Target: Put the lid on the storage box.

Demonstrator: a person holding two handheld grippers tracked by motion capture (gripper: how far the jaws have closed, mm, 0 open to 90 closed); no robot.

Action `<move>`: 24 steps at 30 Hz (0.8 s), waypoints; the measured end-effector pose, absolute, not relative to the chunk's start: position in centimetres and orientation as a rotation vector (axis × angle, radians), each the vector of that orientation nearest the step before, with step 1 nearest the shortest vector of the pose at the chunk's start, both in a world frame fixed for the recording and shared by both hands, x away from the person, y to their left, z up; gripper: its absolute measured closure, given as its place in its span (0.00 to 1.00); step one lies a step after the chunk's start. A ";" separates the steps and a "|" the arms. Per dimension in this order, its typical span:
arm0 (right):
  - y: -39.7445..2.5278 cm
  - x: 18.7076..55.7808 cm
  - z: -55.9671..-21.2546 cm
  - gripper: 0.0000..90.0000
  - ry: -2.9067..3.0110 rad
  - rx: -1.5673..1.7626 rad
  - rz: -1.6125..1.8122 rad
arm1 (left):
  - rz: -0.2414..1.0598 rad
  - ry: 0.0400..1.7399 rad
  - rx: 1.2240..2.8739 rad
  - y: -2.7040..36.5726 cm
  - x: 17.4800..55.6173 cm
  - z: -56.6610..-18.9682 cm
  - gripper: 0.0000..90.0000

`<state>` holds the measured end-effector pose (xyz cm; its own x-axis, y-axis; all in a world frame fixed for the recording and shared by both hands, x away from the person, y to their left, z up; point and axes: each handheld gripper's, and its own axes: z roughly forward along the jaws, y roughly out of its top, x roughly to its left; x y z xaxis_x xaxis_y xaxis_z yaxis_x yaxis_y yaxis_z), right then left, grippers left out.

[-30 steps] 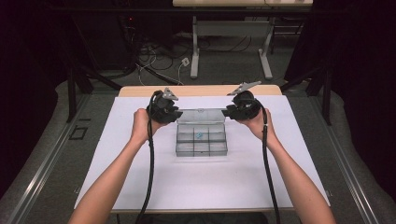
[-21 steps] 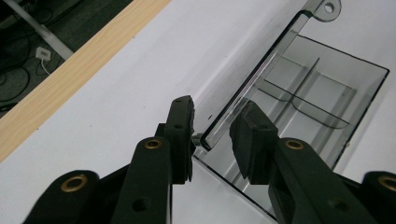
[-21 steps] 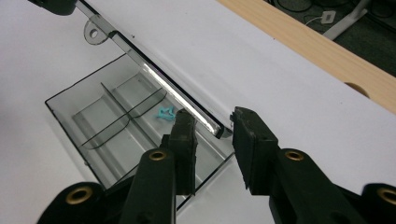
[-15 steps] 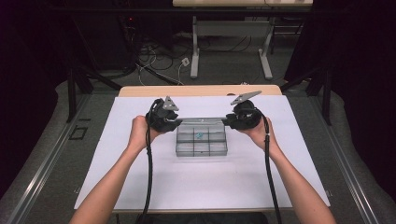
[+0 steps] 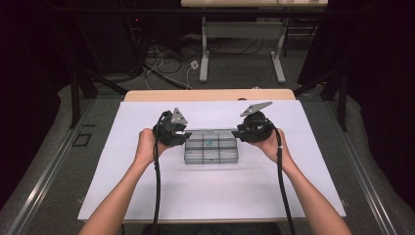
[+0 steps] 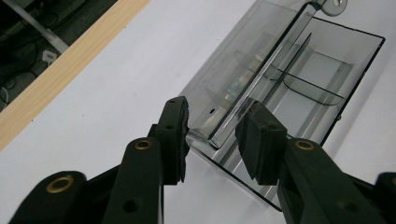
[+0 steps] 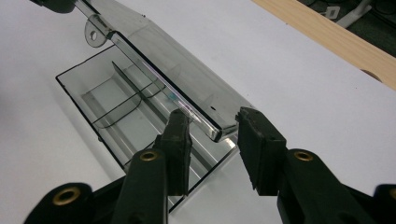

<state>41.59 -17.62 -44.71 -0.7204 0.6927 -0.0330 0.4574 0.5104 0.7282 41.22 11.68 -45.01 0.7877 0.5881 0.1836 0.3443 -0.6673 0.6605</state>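
Standing part-raised between the two tools, the clear box's lid point(image 6: 243, 79) is neither fully open nor shut, with left gripper point(image 6: 212, 133) and right gripper point(image 7: 212, 135) each gaping around an end corner, gripping nothing.

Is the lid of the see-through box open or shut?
Partly open: the lid of the box tilts up off the compartments, with each tool's jaws around an end of its edge.

both forearms reach forward, well apart. the left hand-held gripper point(image 5: 182, 138) and right hand-held gripper point(image 5: 239, 133) face each other, jaws parted.
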 end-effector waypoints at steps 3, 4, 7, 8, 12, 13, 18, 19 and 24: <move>-17.6 41.4 -44.8 0.71 2.443 0.959 1.019 | 0.506 0.692 2.359 11.8 41.1 -45.1 0.70; -17.5 41.3 -44.9 0.71 2.443 0.967 1.020 | 0.505 0.690 2.358 11.8 41.0 -45.1 0.69; -17.6 41.1 -45.1 0.70 2.443 0.964 1.022 | 0.501 0.699 2.350 11.8 40.8 -45.3 0.69; -17.6 41.0 -45.2 0.70 2.437 0.964 1.027 | 0.492 0.693 2.362 11.8 40.8 -45.3 0.68; -17.6 40.8 -45.5 0.69 2.448 0.958 1.019 | 0.501 0.691 2.372 11.5 40.4 -45.5 0.65; -17.6 40.7 -45.5 0.69 2.450 0.963 1.014 | 0.500 0.690 2.368 11.5 40.3 -45.6 0.64; -17.6 40.2 -45.9 0.68 2.461 0.962 1.005 | 0.498 0.703 2.364 11.4 40.0 -46.0 0.63; -17.6 40.1 -46.0 0.68 2.454 0.967 1.003 | 0.491 0.714 2.375 11.4 39.9 -46.1 0.63; -17.5 39.8 -46.5 0.67 2.463 0.955 0.988 | 0.512 0.735 2.374 11.3 39.5 -46.7 0.64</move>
<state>39.79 -17.54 -46.45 -0.7253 0.6870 -0.0442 0.4659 0.5372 0.7031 39.48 11.25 -46.72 0.7728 0.6087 0.1793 0.3798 -0.6701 0.6377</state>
